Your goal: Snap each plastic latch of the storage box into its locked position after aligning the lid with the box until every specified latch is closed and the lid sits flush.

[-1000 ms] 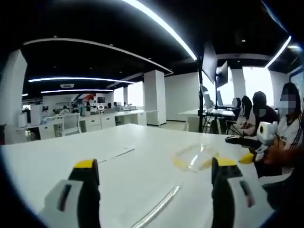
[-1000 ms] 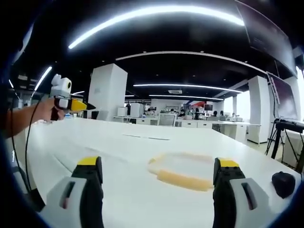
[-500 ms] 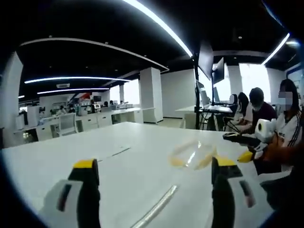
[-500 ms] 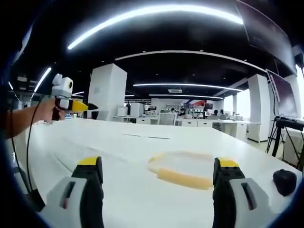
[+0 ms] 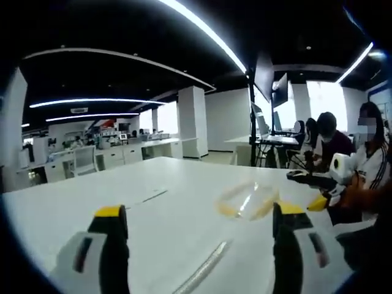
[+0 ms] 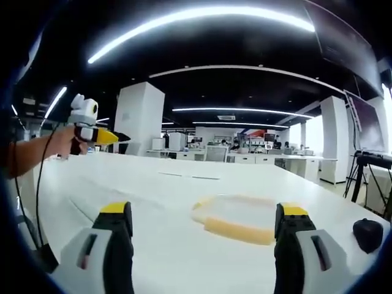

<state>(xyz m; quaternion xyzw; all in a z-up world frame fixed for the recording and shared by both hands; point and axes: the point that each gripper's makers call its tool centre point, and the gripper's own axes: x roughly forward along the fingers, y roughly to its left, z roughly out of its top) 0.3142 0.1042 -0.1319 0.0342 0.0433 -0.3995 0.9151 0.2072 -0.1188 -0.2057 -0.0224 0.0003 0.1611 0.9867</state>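
A clear plastic storage box with yellow latches lies low on the white table, just beyond my left gripper's right jaw. My left gripper is open, its jaws wide apart and holding nothing. In the right gripper view the same box sits ahead between the jaws, a yellow latch facing me. My right gripper is open and holds nothing. The other gripper hovers above the table at far left, held by a hand. The right gripper enters the left gripper view from the right.
A clear plastic strip lies on the table near my left gripper's jaws. A small black object sits at the table's right. People sit at desks with monitors on the right. A cable hangs from the hand.
Both views shifted only slightly. In the right gripper view the left gripper has risen a little. The box has not moved, and both grippers remain open.
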